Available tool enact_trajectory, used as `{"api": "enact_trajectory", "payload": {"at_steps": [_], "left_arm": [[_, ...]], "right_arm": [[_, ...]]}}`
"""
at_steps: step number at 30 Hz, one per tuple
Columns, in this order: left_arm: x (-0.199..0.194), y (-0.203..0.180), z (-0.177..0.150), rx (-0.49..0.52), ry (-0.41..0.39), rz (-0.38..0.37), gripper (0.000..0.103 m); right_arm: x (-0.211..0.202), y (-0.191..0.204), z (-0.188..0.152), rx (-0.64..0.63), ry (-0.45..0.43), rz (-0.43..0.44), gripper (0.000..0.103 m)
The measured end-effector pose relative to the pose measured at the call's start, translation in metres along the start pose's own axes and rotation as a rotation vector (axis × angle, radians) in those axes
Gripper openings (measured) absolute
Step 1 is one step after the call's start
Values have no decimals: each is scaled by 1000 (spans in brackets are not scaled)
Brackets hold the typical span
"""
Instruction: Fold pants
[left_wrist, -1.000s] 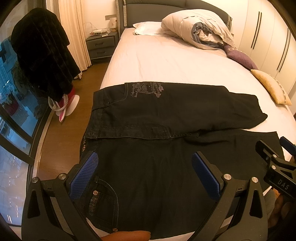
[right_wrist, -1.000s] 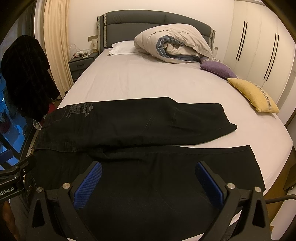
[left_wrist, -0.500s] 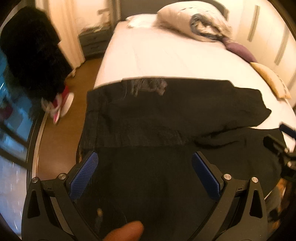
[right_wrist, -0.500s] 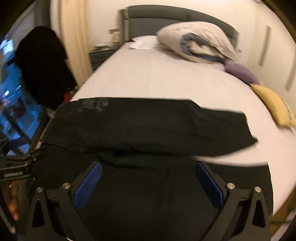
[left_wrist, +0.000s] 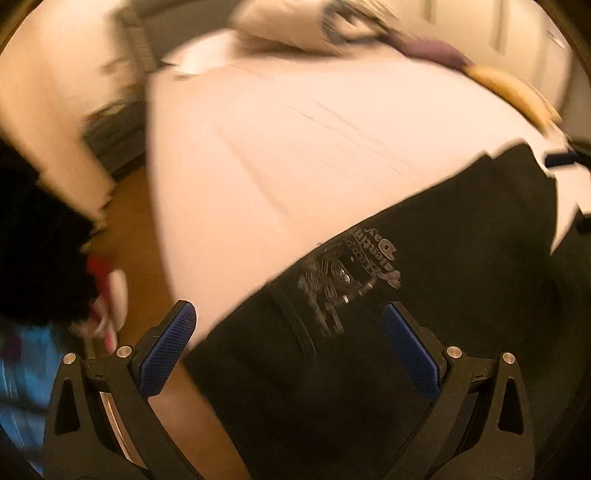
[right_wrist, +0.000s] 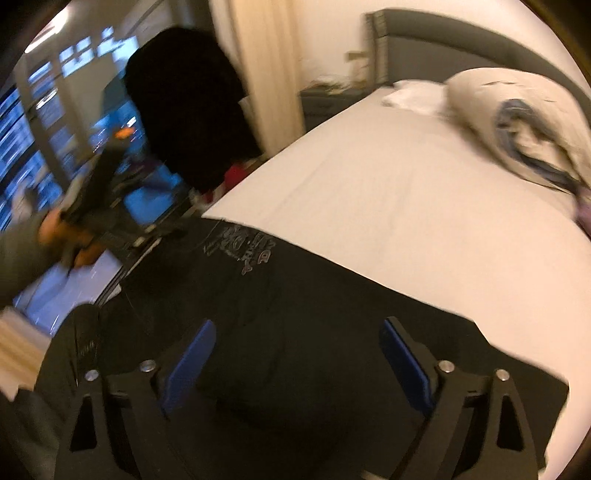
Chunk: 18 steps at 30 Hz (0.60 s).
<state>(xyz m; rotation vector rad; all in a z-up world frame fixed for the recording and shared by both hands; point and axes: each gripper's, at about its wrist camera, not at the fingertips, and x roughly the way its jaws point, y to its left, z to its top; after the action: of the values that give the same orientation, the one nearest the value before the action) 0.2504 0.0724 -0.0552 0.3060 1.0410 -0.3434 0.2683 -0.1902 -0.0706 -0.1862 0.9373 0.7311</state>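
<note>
Two views: I am looking out along both grippers, and both pictures are blurred.
Pants (left_wrist: 424, 295): black, spread flat across the near part of the bed, one leg folded over the other, a pale printed design near the waistband.
Pants from my right side (right_wrist: 295, 314): the same dark cloth fills the near half of the view, with the print toward the left.
Bed (left_wrist: 295, 147): pale sheet, bare beyond the pants and running to the far headboard.
Left gripper (left_wrist: 288, 343): released, its blue pads standing wide apart above the waistband edge of the pants; I see nothing between them but the cloth below, and I cannot tell whether they touch it.
Right gripper (right_wrist: 299, 354): released, its jaws have just been closing a little yet still stand wide; only the flat pants lie under the gap, nothing pinched.
Left hand (right_wrist: 70, 240): seen from my right view at the far left, wrapped around the other tool's handle, beside the waist end of the pants.
Quilt (right_wrist: 517, 122): bundled white, at the far right by the headboard.
Dark garment (right_wrist: 184, 103): hanging near the window, left of the bed.
Yellow cushion (left_wrist: 513, 92): at the far right edge of the bed.
</note>
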Motion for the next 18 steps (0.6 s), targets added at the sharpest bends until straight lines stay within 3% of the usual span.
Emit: {"api": "enact_trajectory", "payload": {"at_steps": [4,8,10,14,17,18], "left_arm": [[56,29,24,76,124,-128,92],[86,41,32,124,208,-239,91],[102,40,30,161,262,-268,87],[112,45,32,177,282,-307,85],[114,56,37,130,290,-329,63],[113,56,37,123,292,-338,50]], "right_arm": [[29,-17,15,-36,59,55,83],[50,-28,20,-52,96,106,78],[58,-32,24,-63,110,123,76],[74,-39,35,-79,145,157,68],[89,-38,48,-106,178,166,63],[89,-38,50,-115,187,168,61]]}}
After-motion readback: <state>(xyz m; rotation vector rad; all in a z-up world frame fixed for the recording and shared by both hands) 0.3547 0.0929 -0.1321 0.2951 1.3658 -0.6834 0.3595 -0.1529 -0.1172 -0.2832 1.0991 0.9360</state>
